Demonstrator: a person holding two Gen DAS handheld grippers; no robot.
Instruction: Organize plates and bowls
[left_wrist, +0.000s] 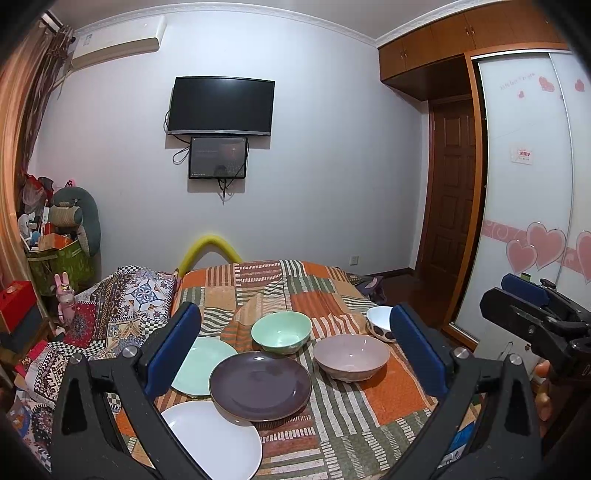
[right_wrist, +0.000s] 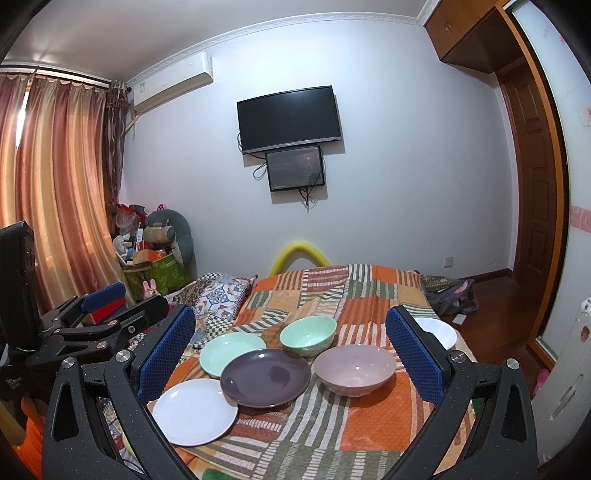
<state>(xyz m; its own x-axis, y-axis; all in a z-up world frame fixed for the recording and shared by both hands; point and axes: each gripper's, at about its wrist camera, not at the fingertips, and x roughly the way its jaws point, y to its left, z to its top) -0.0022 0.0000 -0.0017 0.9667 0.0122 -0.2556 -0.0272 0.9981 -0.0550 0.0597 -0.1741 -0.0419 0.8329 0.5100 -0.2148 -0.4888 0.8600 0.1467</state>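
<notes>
Three plates lie on a patchwork cloth (left_wrist: 369, 413): a white plate (left_wrist: 218, 439) nearest, a dark purple plate (left_wrist: 260, 384) overlapping it, and a mint plate (left_wrist: 203, 365) behind. Three bowls stand behind them: a mint bowl (left_wrist: 281, 331), a pink bowl (left_wrist: 351, 356) and a white dotted bowl (left_wrist: 380, 323). My left gripper (left_wrist: 295, 350) is open and empty, held above the dishes. My right gripper (right_wrist: 290, 354) is open and empty, also above them. In the right wrist view I see the white plate (right_wrist: 195, 410), purple plate (right_wrist: 266, 376), mint plate (right_wrist: 231, 352), mint bowl (right_wrist: 308, 334), pink bowl (right_wrist: 354, 369) and white bowl (right_wrist: 437, 332).
The cloth covers a bed (right_wrist: 369, 291) with patterned bedding (left_wrist: 122, 299) at the left. A cluttered green box (right_wrist: 159, 273) stands in the far left corner, by curtains (right_wrist: 55, 184). A wardrobe (left_wrist: 535, 184) and door (left_wrist: 450, 192) are to the right.
</notes>
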